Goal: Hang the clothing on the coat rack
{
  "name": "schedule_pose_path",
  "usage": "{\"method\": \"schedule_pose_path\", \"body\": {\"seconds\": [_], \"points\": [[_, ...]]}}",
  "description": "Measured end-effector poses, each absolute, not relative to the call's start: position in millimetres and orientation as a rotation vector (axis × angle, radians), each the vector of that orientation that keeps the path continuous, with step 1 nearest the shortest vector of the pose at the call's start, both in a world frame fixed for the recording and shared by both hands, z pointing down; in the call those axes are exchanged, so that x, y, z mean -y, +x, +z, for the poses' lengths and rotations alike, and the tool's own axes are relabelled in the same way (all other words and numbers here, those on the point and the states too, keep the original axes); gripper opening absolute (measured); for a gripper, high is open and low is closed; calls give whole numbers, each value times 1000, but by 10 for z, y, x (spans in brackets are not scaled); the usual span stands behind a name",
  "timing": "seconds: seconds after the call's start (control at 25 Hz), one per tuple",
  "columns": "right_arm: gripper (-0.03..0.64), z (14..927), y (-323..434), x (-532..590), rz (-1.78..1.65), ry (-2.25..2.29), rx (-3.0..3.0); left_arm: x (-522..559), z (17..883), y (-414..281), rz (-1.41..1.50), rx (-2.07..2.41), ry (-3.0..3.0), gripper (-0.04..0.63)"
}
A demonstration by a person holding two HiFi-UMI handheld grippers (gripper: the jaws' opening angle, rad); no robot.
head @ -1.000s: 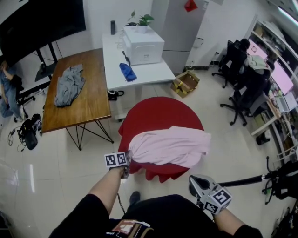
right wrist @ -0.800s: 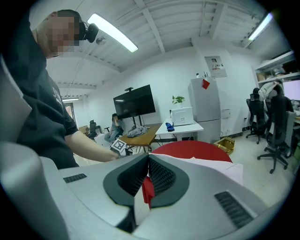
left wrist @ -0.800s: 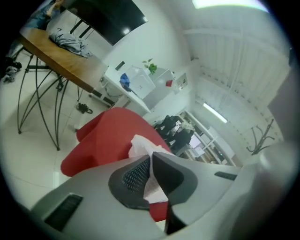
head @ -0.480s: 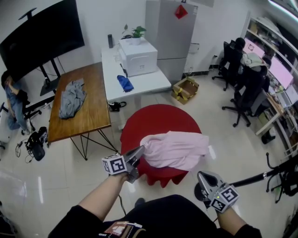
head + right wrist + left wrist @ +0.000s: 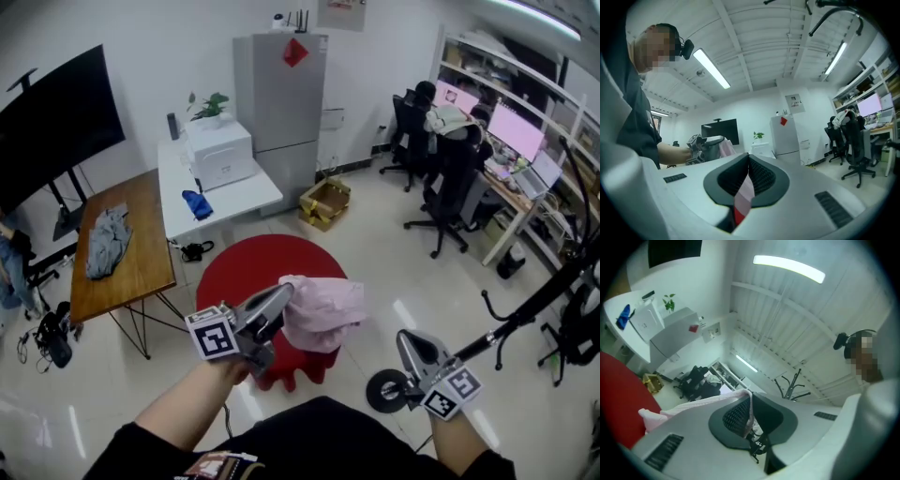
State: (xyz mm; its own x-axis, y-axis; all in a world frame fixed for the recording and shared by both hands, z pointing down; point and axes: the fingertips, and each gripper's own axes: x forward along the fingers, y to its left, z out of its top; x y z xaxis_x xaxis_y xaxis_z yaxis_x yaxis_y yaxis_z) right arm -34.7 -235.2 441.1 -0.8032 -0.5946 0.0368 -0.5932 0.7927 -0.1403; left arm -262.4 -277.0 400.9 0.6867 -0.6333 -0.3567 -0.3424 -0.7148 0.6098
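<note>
A pink garment [image 5: 323,314] hangs bunched above the red round table [image 5: 234,272], clear of the tabletop. My left gripper [image 5: 284,292] is shut on its near edge and is raised, pointing up and away. In the left gripper view a fold of pink cloth [image 5: 693,404] runs into the closed jaws of the left gripper [image 5: 750,399]. My right gripper [image 5: 405,339] is lower right, shut, with nothing held; in its own view the right gripper [image 5: 748,161] shows its pads meeting. The black coat rack [image 5: 511,323] rises from its round base [image 5: 384,391] at my right. The rack's hooks [image 5: 790,385] show beyond the left jaws.
A wooden table [image 5: 141,272] with a grey garment [image 5: 103,242] stands at left. Behind it are a white table [image 5: 253,197] with a printer [image 5: 217,155] and a grey fridge [image 5: 281,94]. A cardboard box [image 5: 323,202] lies on the floor. Office chairs [image 5: 450,159] and desks line the right.
The left gripper has lifted the pink garment off the red table, and the cloth now hangs bunched from it. The right gripper has risen a little. The head view has swung up and right.
</note>
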Motion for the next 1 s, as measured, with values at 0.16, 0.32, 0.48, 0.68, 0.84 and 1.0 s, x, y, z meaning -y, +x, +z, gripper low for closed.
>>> {"method": "schedule_pose_path", "body": {"seconds": [0.16,0.32,0.48,0.68,0.84,1.0], "points": [[-9,4214,182,2301,-156,-1048,-2910,2781,3470,-1937,-773,583,2491,6],[-9,4070,735,2189,-115,-1129,-2838,2808,3153,-1169,-689,444,2554,6],[-9,3970,1224,2042,-93,-1200,-2778,2802,2762,-602,-702,358,2595,6],[-9,3970,1817,1851,-89,-1274,-2717,2718,2217,-63,-742,314,2646,5],[-9,3990,2314,1733,-89,-1333,-2664,2614,1769,358,-761,301,2689,5],[-9,3993,2724,1671,-98,-1374,-2611,2500,1332,785,-748,293,2744,6]]}}
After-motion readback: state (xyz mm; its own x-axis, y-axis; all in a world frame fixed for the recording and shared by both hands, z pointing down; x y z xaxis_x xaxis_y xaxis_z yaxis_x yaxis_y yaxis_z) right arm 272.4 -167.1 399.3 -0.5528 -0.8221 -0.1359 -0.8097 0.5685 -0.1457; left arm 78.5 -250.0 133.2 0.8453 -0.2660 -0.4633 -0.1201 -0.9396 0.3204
